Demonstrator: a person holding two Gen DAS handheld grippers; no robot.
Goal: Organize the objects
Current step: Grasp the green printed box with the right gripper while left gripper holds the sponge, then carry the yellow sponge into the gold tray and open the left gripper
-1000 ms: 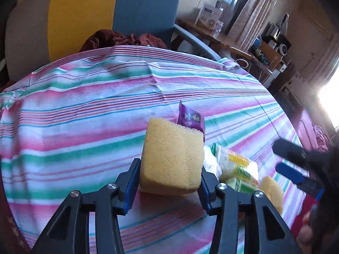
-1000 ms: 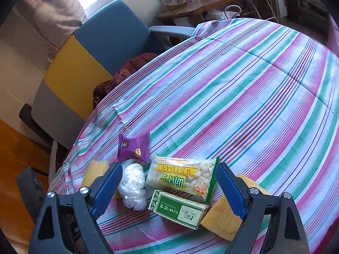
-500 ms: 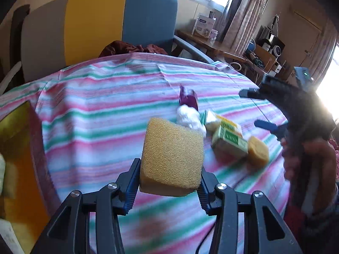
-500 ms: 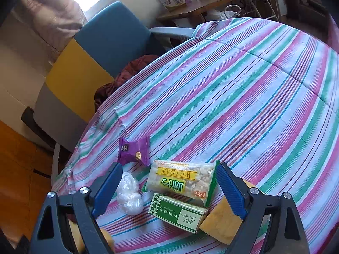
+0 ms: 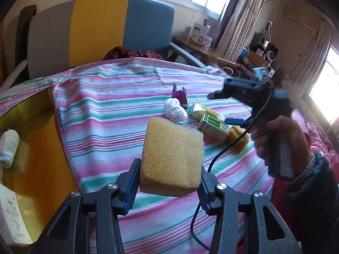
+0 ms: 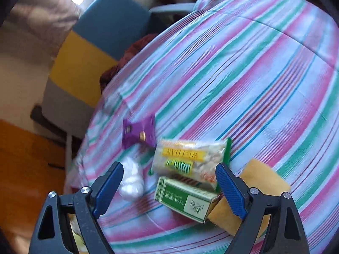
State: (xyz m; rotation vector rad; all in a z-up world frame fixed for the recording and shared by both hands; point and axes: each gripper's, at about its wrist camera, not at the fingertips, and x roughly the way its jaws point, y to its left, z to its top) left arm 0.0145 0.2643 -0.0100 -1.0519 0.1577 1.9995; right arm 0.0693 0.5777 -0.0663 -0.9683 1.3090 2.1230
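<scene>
The left gripper is clamping a yellow sponge between its blue pads, jaws pressing on both of its sides – the sponge is riding clear above the striped cloth that covers the surface. To the left in that view a yellow tray is lying beside the cloth's edge, with a rolled white cloth and part of a white box showing in it.

The right gripper is hanging over a cluster of things on the cloth with its jaws standing wide apart and nothing between the pads. Under it, a green box is lying flat, touching a clear snack bag with yellow and green lettering just beyond it. A purple packet is sitting a little further off, and a white crumpled bundle is lying just beside the bag on the left. A second yellow sponge is lying flat to the right of the green box, partly behind the right pad.

In the left wrist view, a hand in a dark sleeve is holding the right gripper above that same cluster, a black cable trailing from it – the view from the right wrist is somewhat blurred. Behind the surface, a chair in grey, yellow and blue is standing with dark red fabric on its seat.
</scene>
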